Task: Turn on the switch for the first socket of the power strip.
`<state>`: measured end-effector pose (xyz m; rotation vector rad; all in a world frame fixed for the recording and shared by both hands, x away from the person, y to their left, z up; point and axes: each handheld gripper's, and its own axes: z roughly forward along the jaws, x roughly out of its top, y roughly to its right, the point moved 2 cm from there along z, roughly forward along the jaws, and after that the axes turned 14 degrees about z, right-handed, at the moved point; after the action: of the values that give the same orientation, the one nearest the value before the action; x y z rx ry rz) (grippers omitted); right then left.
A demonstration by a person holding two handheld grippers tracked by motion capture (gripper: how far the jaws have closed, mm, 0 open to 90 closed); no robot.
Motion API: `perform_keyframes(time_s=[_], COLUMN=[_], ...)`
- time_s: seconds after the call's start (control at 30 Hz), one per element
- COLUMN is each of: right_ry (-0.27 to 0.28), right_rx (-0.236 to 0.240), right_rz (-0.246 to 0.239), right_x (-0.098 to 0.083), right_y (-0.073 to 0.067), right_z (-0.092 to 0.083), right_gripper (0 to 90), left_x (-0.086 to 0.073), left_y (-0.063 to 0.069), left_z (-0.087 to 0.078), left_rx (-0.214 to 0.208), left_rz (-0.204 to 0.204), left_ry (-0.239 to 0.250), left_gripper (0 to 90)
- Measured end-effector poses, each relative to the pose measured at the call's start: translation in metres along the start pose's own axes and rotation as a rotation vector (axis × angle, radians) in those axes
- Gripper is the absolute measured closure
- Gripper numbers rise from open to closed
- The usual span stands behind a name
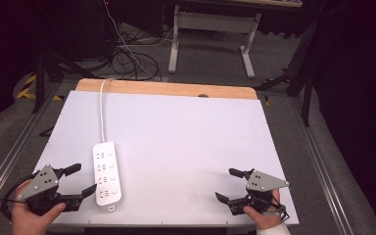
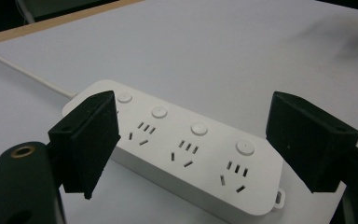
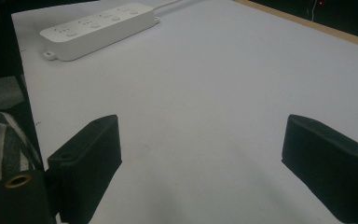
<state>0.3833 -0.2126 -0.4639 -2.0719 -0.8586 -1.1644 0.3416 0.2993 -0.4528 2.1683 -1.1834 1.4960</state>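
— What lies on the tabletop (image 1: 186,137)?
— A white power strip (image 1: 106,173) at lower left of the frame, four sockets with round buttons, its cord (image 1: 102,110) running to the far edge.
— And beyond?
— Black cables (image 1: 132,61) on the floor, upper left; a white desk frame (image 1: 210,36) at upper centre.
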Motion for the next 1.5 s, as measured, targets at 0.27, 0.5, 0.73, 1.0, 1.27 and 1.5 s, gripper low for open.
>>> perform_keyframes(time_s=[0.27, 0.5, 0.73, 1.0, 1.27, 1.5], right_ry=[-0.006, -0.011, -0.017, -0.018, -0.019, -0.019], right_rx=[0.011, 0.014, 0.014, 0.016, 0.016, 0.014], right_rz=[-0.002, -0.004, -0.006, -0.007, -0.006, -0.009], right_x=[-0.001, -0.002, -0.002, -0.002, -0.002, -0.002], right_y=[0.000, 0.000, -0.001, -0.001, -0.001, -0.001], right_z=[0.002, 0.003, 0.004, 0.004, 0.004, 0.004], right_gripper=[12.1, 12.1, 12.1, 12.1, 12.1, 12.1], left_x=[0.010, 0.019, 0.030, 0.035, 0.043, 0.047], left_y=[-0.007, -0.009, -0.012, -0.018, -0.022, -0.024], left_z=[0.006, 0.011, 0.018, 0.026, 0.038, 0.046], left_rx=[-0.005, -0.018, -0.028, -0.035, -0.058, -0.054], left_rz=[-0.009, 0.004, 0.019, 0.007, 0.006, 0.006], left_ry=[0.012, 0.014, 0.017, 0.012, 0.009, 0.002], left_gripper=[20.4, 21.5, 21.8, 22.9, 25.6, 26.3])
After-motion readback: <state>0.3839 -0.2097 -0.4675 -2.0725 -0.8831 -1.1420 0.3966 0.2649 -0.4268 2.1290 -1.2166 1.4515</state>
